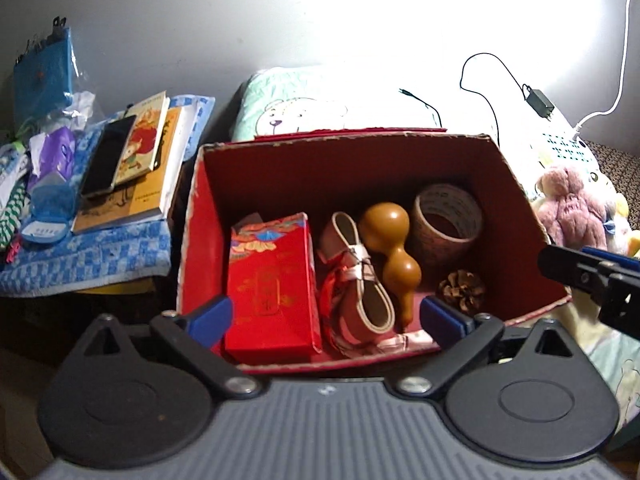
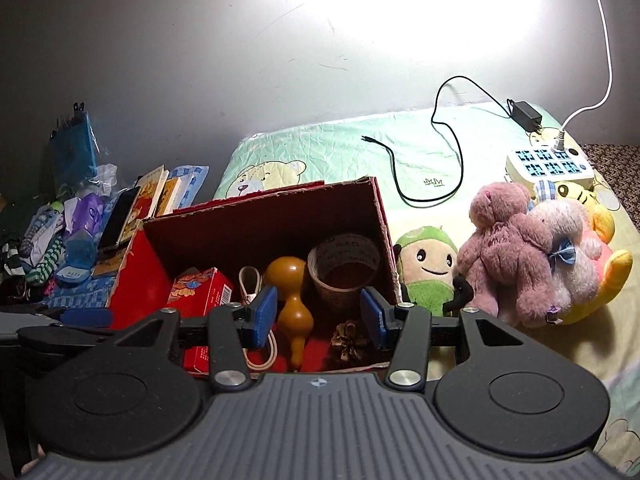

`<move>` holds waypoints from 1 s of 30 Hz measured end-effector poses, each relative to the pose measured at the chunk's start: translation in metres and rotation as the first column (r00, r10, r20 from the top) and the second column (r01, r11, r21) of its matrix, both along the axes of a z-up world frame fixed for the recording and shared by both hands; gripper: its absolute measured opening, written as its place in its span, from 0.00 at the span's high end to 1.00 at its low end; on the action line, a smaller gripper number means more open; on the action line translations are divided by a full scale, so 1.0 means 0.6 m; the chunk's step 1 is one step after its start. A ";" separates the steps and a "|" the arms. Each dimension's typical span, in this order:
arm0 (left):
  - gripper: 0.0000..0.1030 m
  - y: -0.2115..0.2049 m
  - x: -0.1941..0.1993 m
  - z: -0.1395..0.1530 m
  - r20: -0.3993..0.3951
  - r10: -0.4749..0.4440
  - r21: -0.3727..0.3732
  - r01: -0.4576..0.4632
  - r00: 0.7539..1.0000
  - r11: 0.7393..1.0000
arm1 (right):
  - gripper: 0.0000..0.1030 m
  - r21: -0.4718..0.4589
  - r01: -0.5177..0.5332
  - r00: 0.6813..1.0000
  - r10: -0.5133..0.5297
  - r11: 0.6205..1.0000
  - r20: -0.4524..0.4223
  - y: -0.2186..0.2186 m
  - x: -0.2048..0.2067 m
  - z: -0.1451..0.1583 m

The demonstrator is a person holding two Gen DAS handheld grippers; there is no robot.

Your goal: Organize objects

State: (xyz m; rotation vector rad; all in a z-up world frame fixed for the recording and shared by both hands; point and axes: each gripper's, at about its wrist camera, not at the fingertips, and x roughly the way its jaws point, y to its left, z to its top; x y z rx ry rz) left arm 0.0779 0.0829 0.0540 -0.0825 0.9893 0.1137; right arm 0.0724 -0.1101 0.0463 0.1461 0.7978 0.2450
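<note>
- Right gripper (image 2: 318,318) hangs over the box (image 2: 140,276), jaws apart, empty; plush toys (image 2: 516,252) lie to its right, nearer this hand.
- Left gripper (image 1: 326,318), jaws wide and empty, faces the box.

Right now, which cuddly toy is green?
The smiling round-faced toy, right beside the red box. The bear next to it is pinkish purple, and the others are pale pink, white and yellow.

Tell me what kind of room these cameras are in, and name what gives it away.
Most likely a bedroom, filmed over a bed. A bear-print sheet covers the surface, plush toys are piled on it, and a power strip with a charger lies by the wall.
</note>
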 end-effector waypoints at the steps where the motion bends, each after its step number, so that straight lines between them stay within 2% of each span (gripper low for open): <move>1: 0.03 0.003 0.005 -0.002 0.000 0.000 -0.002 0.000 1.000 1.000 | 0.52 0.000 0.001 1.000 -0.001 1.000 -0.001 0.002 0.004 -0.002; 6: 0.03 0.012 0.022 -0.010 0.025 0.032 0.031 -0.033 0.999 0.999 | 0.52 -0.005 0.003 1.000 -0.003 1.000 -0.020 0.009 0.025 -0.017; 11: 0.03 0.023 0.043 -0.029 0.014 0.072 0.064 -0.073 0.997 0.995 | 0.52 -0.014 -0.008 0.999 0.007 1.000 -0.036 0.018 0.045 -0.030; 22: 0.03 0.025 0.073 -0.053 -0.014 0.078 0.109 -0.076 0.997 0.991 | 0.51 -0.013 -0.037 0.998 0.037 0.999 -0.044 0.033 0.079 -0.055; 26: 0.03 0.030 0.080 -0.062 -0.027 0.089 0.102 -0.086 0.996 0.991 | 0.50 -0.002 -0.030 0.998 0.030 1.000 -0.047 0.032 0.088 -0.064; 30: 0.02 0.033 0.085 -0.069 -0.036 0.104 0.116 -0.099 0.994 0.988 | 0.44 0.011 -0.032 0.998 0.032 0.999 -0.048 0.033 0.092 -0.072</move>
